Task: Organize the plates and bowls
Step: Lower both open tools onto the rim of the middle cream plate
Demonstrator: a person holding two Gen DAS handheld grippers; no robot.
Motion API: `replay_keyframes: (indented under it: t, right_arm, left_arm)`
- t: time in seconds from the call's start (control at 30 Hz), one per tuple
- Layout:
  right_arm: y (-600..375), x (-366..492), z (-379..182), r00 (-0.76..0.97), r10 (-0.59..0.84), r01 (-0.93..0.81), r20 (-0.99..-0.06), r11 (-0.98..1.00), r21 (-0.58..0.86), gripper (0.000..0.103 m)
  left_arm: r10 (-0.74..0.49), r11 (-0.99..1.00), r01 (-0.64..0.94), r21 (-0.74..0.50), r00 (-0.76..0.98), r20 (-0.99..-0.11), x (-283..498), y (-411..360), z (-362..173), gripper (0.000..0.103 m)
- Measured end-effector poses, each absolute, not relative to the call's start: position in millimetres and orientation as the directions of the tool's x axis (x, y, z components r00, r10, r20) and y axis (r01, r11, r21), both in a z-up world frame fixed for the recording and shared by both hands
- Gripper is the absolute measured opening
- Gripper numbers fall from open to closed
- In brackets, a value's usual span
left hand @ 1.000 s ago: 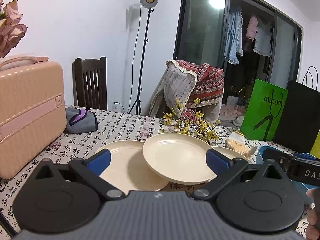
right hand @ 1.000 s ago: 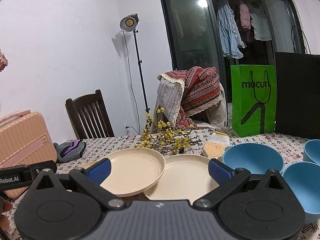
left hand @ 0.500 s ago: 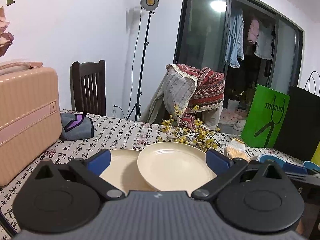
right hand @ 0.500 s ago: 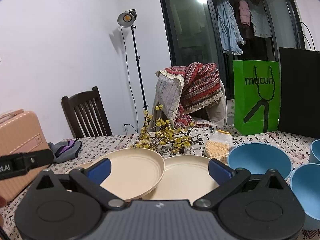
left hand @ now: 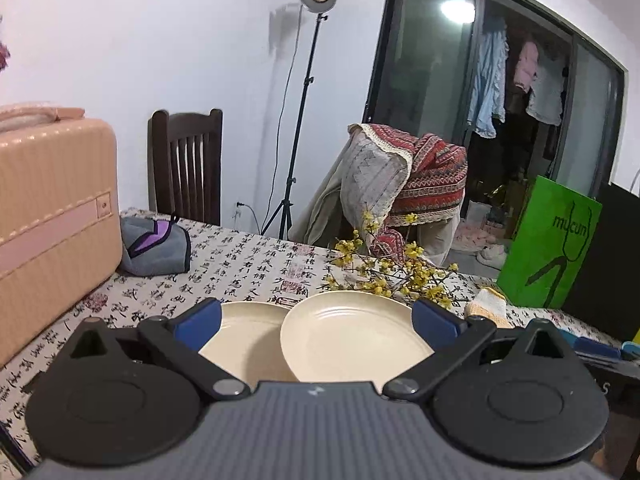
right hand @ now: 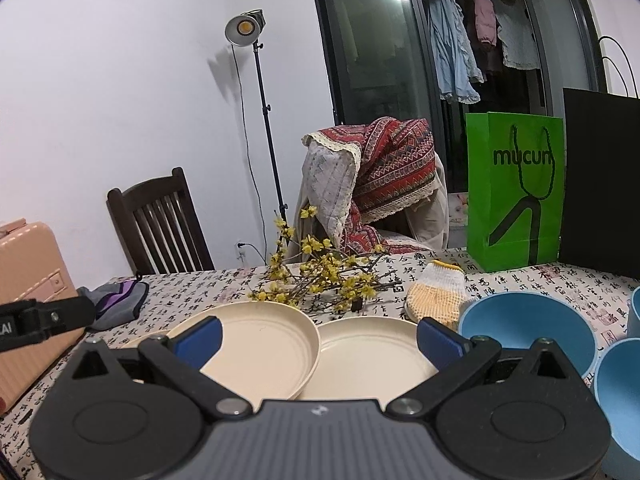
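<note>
3 round cream plates with smooth matte faces and raised rims are seen on the table (right hand: pixel 224 280), which is covered by a cloth printed with black calligraphy. The middle plate (right hand: pixel 264 344) is tilted, its rim resting over the right plate (right hand: pixel 372 356) and over the left plate (left hand: pixel 244 340), of which only a sliver shows in the right wrist view. Just beside the right plate, 3 smooth blue bowls are grouped: a large bowl (right hand: pixel 528 332), a nearer bowl (right hand: pixel 620 392) and a third bowl (right hand: pixel 634 312) cut by the frame edge. A knitted yellow and white glove (right hand: pixel 436 296) and a spray of yellow blossom twigs (right hand: pixel 320 280) lie behind the plates. A ribbed pink suitcase (left hand: pixel 52 216) and a grey and purple pouch (left hand: pixel 156 248) are set at the left, and a glossy green paper bag (right hand: pixel 516 188) stands at the right.

The left tongs (left hand: pixel 316 322) are held low and level over the near table edge, spread wide with nothing between the blue pads, framing the left and middle plates. The right tongs (right hand: pixel 318 336) are likewise held level and spread wide, empty, framing the middle and right plates.
</note>
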State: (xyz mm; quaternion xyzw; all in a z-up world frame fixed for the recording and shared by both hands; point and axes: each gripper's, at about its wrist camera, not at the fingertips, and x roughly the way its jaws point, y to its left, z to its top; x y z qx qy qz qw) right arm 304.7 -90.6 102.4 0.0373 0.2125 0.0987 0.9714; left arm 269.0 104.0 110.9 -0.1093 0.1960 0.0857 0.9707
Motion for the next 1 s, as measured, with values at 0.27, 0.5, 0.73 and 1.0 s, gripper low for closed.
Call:
replay_keyframes:
  t: [0.27, 0.5, 0.73, 1.0]
  right_arm:
    - [-90, 327, 98, 0.887, 0.198, -0.161, -0.417, 0.979, 0.123, 0.103]
    - [-91, 345, 92, 0.888, 0.188, -0.136, -0.42, 0.979, 0.152, 0.103]
    - [-90, 360, 93, 0.895, 0.191, -0.127, -0.404, 0.975, 0.18, 0.103]
    - [-83, 376, 84, 0.888, 0.21, -0.136, -0.409, 0.97, 0.202, 0.103]
  left_arm:
    - [0.143, 0.955, -0.236, -0.18, 0.897, -0.418, 292, 114, 106, 0.103]
    - [0.175, 0.947, -0.271, -0.171, 0.884, -0.434, 312, 127, 99, 0.103]
    - [0.189, 0.934, -0.301, -0.191, 0.873, -0.45, 326, 142, 91, 0.103]
    - [0.196, 0.932, -0.306, -0.192, 0.874, -0.444, 335, 147, 80, 0.103]
